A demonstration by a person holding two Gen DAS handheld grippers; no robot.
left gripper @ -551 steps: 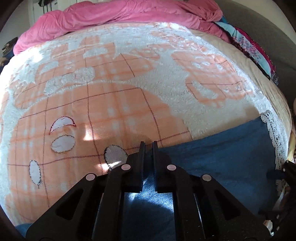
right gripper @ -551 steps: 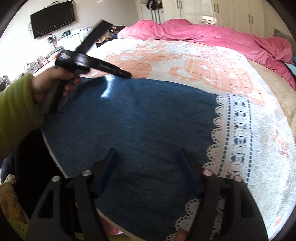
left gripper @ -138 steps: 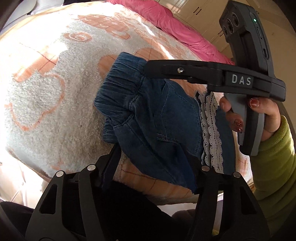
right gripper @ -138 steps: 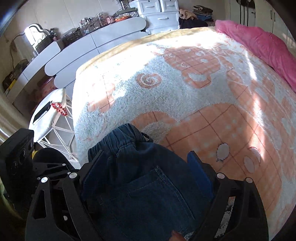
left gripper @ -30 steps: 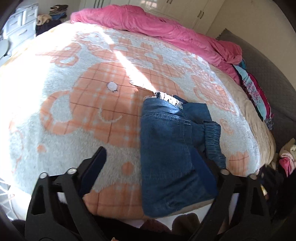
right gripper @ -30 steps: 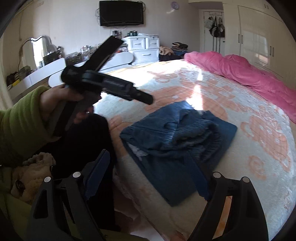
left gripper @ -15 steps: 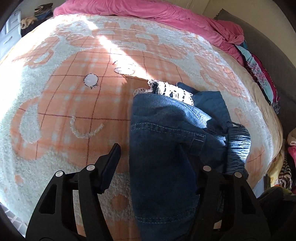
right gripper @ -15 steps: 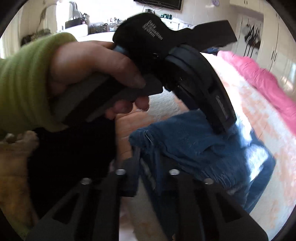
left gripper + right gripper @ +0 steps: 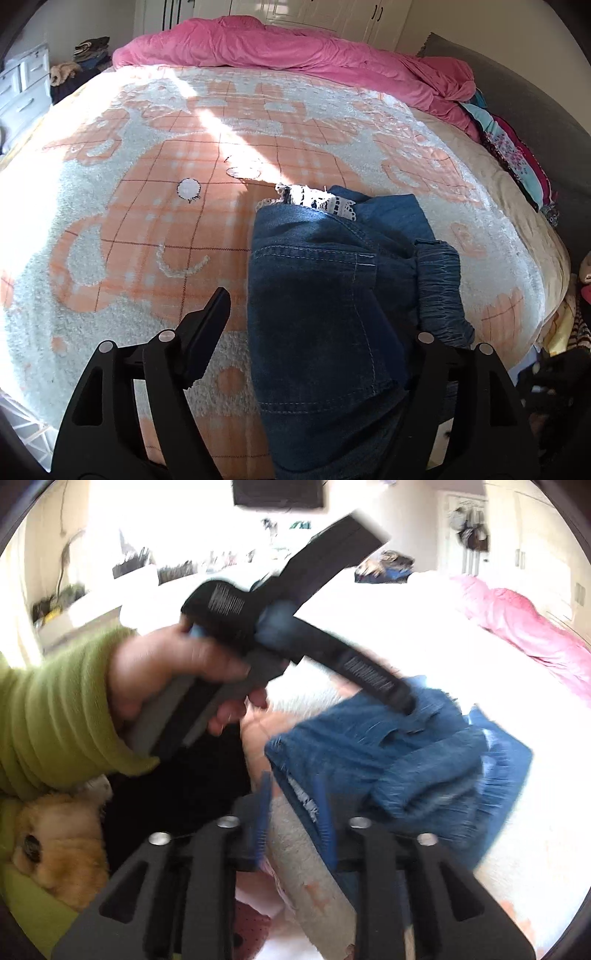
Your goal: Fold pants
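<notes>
The blue denim pants [image 9: 317, 295] lie folded in a rough bundle near the bed's front edge, with white lace trim [image 9: 314, 199] showing at the far end. My left gripper [image 9: 314, 325] hovers over them with its jaws opening; the left finger [image 9: 207, 332] stands over bare blanket and the right fingertip is hidden behind denim. In the blurred right wrist view, a hand in a green sleeve [image 9: 55, 709] holds that left gripper [image 9: 399, 698] just above the pants [image 9: 406, 768]. My right gripper [image 9: 295, 805] is opening beside the pants' near corner, without pressing on it.
An orange-and-white blanket [image 9: 147, 221] covers the bed. A pink duvet [image 9: 295, 48] lies along the far side and colourful clothes [image 9: 517, 158] along the right edge. White drawers [image 9: 22, 85] stand at far left. A tan plush toy [image 9: 55, 842] sits below the bed edge.
The left gripper's jaws narrowed, then widened a little. The right gripper went from wide open to shut and has now parted. The hand with the left gripper has drawn back from the right camera.
</notes>
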